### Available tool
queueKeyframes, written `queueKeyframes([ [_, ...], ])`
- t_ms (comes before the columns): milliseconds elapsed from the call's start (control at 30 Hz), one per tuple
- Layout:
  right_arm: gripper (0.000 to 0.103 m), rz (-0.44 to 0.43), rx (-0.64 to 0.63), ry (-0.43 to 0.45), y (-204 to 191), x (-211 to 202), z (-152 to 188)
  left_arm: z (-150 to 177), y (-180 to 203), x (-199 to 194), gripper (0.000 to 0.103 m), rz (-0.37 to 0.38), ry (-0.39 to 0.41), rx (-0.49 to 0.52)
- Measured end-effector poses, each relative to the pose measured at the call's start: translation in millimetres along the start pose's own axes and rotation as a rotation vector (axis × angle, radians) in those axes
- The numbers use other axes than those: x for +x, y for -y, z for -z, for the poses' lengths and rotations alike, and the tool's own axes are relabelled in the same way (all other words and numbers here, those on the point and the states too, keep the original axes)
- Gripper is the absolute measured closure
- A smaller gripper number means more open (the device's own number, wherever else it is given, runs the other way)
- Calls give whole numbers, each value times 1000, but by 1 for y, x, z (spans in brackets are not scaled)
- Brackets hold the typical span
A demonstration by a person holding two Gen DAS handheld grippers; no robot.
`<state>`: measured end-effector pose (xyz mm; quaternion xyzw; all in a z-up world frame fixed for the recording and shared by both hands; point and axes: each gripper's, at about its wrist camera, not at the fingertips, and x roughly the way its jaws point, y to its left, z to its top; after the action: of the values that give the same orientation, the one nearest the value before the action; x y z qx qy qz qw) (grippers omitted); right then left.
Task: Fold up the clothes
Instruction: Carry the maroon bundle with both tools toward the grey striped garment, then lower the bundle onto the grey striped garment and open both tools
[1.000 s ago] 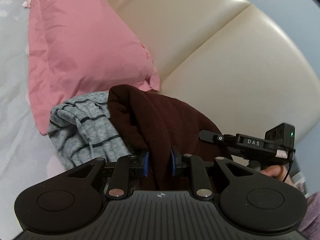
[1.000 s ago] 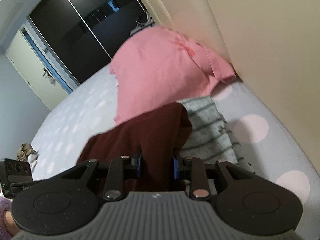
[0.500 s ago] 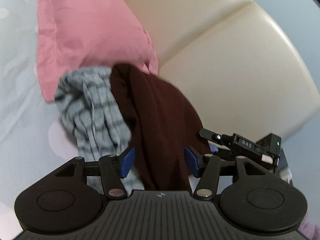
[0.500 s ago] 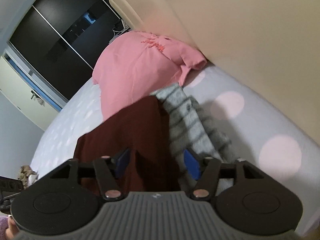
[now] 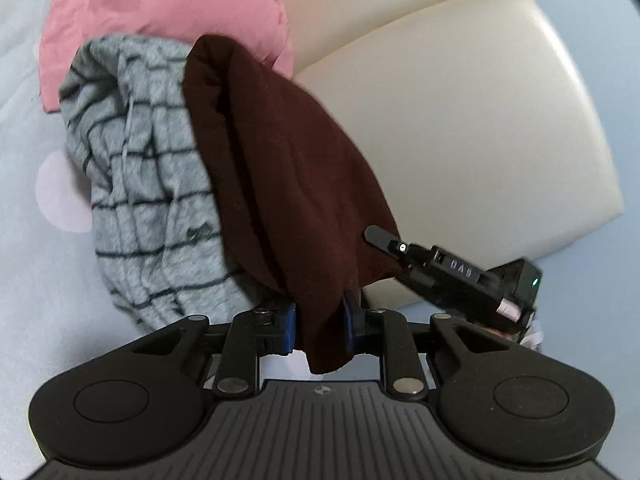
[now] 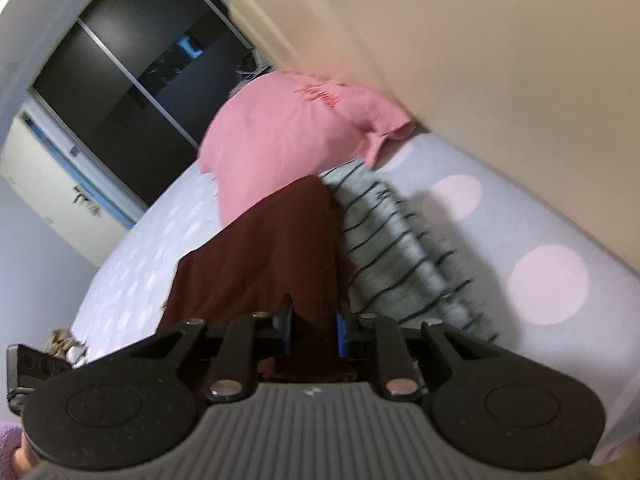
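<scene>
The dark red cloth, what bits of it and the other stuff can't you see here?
- Dark red cloth: left view, its near end drops behind the left claw.
- Striped grey top: right view, blurred, partly under the cloth.
- Pink pillow: its writing is too blurred to read.
- Right claw: its tips are buried in cloth.

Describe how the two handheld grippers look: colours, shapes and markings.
Left gripper: black ribbed body, two round black discs, silver rivets, blue pads. Right gripper: grey ribbed body, otherwise alike; seen from the left, it carries a black module lettered "DAS" with a green light.
</scene>
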<state>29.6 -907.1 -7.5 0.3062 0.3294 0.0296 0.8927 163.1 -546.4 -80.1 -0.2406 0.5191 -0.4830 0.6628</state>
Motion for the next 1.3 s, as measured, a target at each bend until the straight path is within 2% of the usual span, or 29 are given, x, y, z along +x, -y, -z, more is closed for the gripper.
queueKeyframes([
  [100, 81, 43, 13, -20, 5, 7, 3, 6, -8, 9, 84, -41, -10, -7],
  [200, 80, 70, 39, -13, 12, 15, 10, 5, -5, 8, 82, -59, -7, 40],
  [300, 69, 78, 29, 12, 10, 9, 12, 5, 8, -6, 72, -95, 9, 115],
  [367, 61, 101, -16, 57, 2, -2, 11, -4, 17, -14, 65, -133, 46, 172],
  [500, 61, 133, -66, 169, -16, -19, 5, -15, 41, -35, 66, -211, 144, 326],
  [600, 70, 149, -123, 236, -36, -20, 0, -36, 55, -28, 72, -251, 181, 399],
  [633, 79, 153, -149, 248, -44, -16, -2, -36, 58, -24, 73, -266, 199, 428],
  [767, 84, 183, -246, 284, -71, 15, -8, -44, 69, -13, 77, -325, 240, 547],
  [833, 84, 212, -254, 296, -74, 31, -10, -48, 73, -3, 79, -358, 237, 571],
  [933, 84, 227, -223, 298, -65, 57, -10, -52, 55, 8, 84, -425, 208, 551],
  [1067, 84, 230, -211, 291, -56, 79, -2, -54, 32, 18, 85, -487, 170, 563],
  [1200, 84, 272, -242, 268, -53, 99, 5, -60, 13, 22, 85, -508, 141, 531],
  [1300, 84, 297, -249, 263, -55, 107, 5, -58, 18, 19, 85, -506, 136, 541],
])
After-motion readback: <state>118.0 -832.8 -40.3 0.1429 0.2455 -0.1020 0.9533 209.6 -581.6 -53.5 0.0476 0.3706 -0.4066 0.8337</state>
